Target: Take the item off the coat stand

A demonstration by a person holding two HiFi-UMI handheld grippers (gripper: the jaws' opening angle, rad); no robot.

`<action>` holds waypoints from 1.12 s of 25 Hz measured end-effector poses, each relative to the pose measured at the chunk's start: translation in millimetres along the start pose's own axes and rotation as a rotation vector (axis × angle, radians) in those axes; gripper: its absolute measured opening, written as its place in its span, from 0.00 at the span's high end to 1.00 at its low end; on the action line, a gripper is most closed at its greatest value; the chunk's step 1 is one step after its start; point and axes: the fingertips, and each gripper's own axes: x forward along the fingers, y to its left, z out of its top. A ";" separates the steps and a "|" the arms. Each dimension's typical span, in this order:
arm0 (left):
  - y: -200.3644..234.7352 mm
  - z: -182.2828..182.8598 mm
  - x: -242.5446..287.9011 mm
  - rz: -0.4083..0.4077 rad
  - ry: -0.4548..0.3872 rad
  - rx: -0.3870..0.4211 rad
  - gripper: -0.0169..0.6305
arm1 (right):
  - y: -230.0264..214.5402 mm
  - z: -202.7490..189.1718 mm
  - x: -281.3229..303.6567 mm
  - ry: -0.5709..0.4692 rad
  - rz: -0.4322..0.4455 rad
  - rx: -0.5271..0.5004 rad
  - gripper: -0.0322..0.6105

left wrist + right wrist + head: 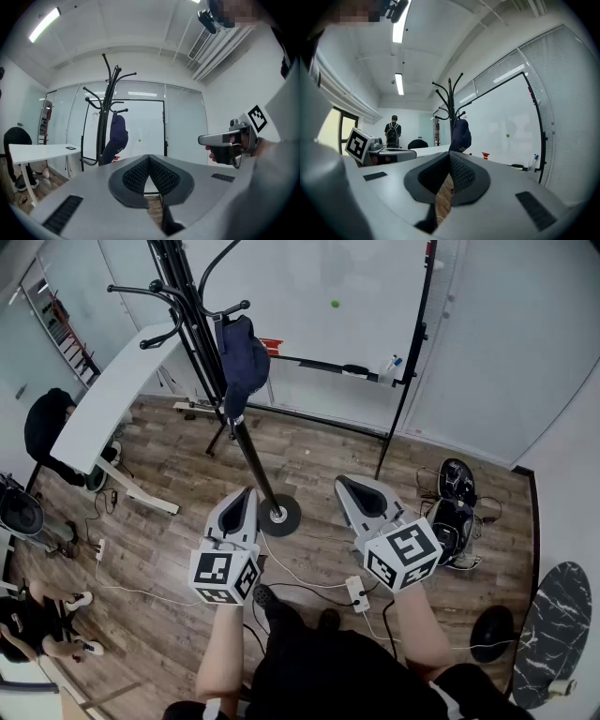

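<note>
A black coat stand rises from a round base on the wooden floor. A navy cap hangs from one of its upper hooks. My left gripper is held low in front of the base, shut and empty. My right gripper is level with it to the right, also shut with nothing in it. In the left gripper view the cap hangs well beyond the closed jaws. The right gripper view shows the cap far ahead of the closed tips.
A whiteboard on a black frame stands behind the stand. A white desk is at the left, with a seated person beside it. A power strip with cables lies on the floor, dark gear at the right. Another person stands far off.
</note>
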 end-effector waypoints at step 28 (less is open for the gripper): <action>-2.0 -16.8 -16.1 0.041 0.054 0.001 0.95 | 0.0 -6.5 -5.1 -0.023 0.002 0.110 0.90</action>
